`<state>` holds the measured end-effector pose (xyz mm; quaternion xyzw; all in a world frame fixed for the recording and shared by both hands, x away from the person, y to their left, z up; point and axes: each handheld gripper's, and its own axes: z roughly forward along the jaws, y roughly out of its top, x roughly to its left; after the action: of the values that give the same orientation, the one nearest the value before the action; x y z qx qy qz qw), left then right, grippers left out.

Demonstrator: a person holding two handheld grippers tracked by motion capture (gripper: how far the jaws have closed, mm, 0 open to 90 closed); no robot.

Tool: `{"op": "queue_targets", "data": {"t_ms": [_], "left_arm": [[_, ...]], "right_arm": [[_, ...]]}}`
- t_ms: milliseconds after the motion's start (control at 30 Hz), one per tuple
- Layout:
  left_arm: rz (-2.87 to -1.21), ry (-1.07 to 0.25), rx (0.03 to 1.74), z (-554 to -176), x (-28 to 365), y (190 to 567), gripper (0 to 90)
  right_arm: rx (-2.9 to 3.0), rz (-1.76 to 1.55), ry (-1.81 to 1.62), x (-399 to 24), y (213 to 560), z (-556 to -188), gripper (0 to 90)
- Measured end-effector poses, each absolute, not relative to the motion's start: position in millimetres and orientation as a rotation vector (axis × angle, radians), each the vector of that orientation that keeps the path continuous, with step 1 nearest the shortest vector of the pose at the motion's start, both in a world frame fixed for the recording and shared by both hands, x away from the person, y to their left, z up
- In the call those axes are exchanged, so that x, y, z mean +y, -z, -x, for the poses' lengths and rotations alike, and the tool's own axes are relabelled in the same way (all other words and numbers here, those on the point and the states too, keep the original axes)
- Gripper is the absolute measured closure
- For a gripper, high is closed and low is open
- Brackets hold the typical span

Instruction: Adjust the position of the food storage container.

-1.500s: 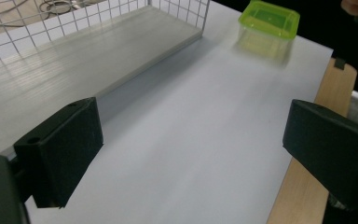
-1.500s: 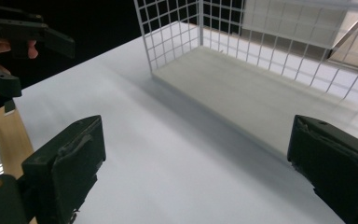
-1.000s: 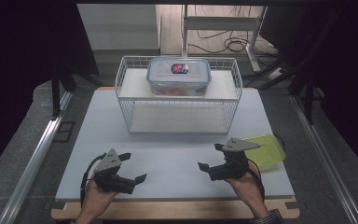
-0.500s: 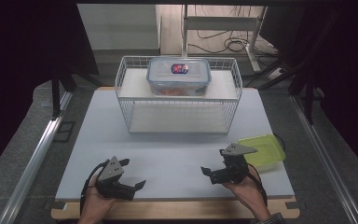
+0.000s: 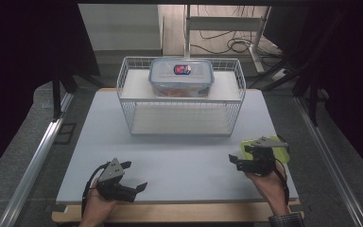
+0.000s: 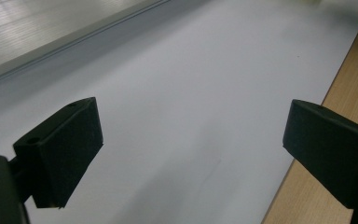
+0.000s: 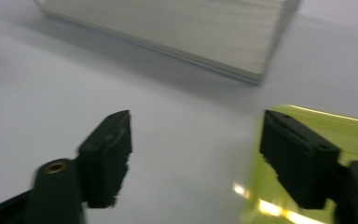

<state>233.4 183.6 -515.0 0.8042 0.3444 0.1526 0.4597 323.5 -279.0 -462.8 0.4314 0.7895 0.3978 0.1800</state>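
Observation:
A flat yellow-green plastic tray [image 5: 278,147] lies near the white mat's right edge. My right gripper [image 5: 237,159] hovers at its left edge, held from below by a hand. In the right gripper view its jaws have just been closing and stand partly apart [image 7: 193,156] with only bare mat between them. The right jaw hangs over the yellow-green tray [image 7: 354,137]. My left gripper [image 5: 134,176] rests low at the front left, open. In the left gripper view [image 6: 191,149] nothing lies between the jaws.
A white wire rack [image 5: 182,101] stands at the back middle of the mat, its base [image 7: 168,28] ahead of my right gripper. A clear lidded container [image 5: 182,75] with a red-blue label sits on its upper shelf. A wooden table edge [image 6: 345,88] borders the mat.
My right gripper has moved right, up to the yellow-green tray, and its jaws stand narrower. The left gripper has barely shifted.

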Motion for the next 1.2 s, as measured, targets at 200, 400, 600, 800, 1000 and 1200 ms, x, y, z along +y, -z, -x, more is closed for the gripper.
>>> {"op": "queue_targets", "data": {"t_ms": [200,400,600,800,1000,1200], "left_arm": [[-1.986,-0.376,0.844,-234.3,181.6,515.2,5.0],[-2.003,-0.368,0.836,-235.2,180.9,516.4,5.2],[-2.011,-0.371,0.828,-235.4,178.9,516.4,5.2],[-2.01,-0.38,0.826,-236.9,176.1,516.2,5.5],[-2.019,-0.383,0.822,-237.8,174.0,516.8,5.5],[-2.016,-0.38,0.828,-237.8,175.4,516.5,5.8]], "right_arm": [[2.216,-1.249,-1.033,-311.8,463.9,-332.3,57.7],[2.155,-1.288,-0.999,-341.2,458.9,-336.4,80.3],[2.042,-1.368,-0.951,-370.5,458.0,-339.4,89.0],[1.971,-1.418,-0.91,-389.9,458.6,-343.9,89.0],[1.922,-1.46,-0.859,-406.4,464.0,-348.6,88.9],[1.913,-1.48,-0.826,-416.9,474.4,-349.8,88.2]]}}
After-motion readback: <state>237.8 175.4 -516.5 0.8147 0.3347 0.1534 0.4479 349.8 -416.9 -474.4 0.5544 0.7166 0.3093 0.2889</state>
